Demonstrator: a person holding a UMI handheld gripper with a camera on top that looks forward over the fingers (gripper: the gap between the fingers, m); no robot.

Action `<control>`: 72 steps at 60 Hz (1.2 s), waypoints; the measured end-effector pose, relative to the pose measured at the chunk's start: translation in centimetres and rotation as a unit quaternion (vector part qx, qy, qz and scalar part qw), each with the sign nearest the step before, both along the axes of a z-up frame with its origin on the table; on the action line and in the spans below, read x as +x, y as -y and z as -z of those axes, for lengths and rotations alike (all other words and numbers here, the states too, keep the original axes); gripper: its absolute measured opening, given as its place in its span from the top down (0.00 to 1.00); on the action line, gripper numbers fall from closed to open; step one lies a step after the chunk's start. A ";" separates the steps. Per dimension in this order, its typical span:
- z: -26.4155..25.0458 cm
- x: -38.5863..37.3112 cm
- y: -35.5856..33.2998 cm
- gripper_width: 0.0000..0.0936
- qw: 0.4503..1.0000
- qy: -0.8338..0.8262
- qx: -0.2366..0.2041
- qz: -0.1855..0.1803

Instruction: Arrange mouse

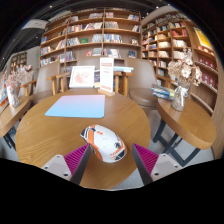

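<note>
Bookshelves [95,35] walled the whole room behind, packed with books, and in front of them the round wooden bench [40,135] filled the near ground. On its far half lay the pale blue rectangular mouse mat [76,106], flat and with nothing on it. Off to the right, on a neighbouring table, a clear glass vase of dried flowers [181,85] stood well apart from the action. And there was the white computer mouse with orange and teal trim [104,142], just ahead of the gripper [108,160], lying between its spread pink pads [146,157], long axis slanted across from near right to far left. The gripper was wide open, gripping nothing, gaps both sides. The mat sat straight beyond the mouse, nothing between them.
</note>
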State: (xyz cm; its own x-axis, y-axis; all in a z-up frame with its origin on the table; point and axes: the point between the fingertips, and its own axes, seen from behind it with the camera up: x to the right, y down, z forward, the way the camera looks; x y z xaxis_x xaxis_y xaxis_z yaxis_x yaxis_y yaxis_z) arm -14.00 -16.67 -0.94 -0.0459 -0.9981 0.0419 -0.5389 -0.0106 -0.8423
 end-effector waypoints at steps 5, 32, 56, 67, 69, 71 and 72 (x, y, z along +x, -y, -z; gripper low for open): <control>0.1 1.6 0.5 0.09 1.000 0.000 0.000 0.005; 0.2 6.6 3.2 0.11 0.999 -0.008 0.015 0.046; -6.8 8.5 -0.1 0.54 0.999 0.014 0.022 0.041; -12.0 16.2 -6.5 0.54 0.998 0.052 0.024 0.008; -12.1 17.8 -7.9 0.54 0.998 0.054 0.026 0.002; -11.7 19.2 -9.3 0.54 0.998 0.051 0.023 -0.005; -11.4 20.0 -10.0 0.54 0.998 0.049 0.023 -0.007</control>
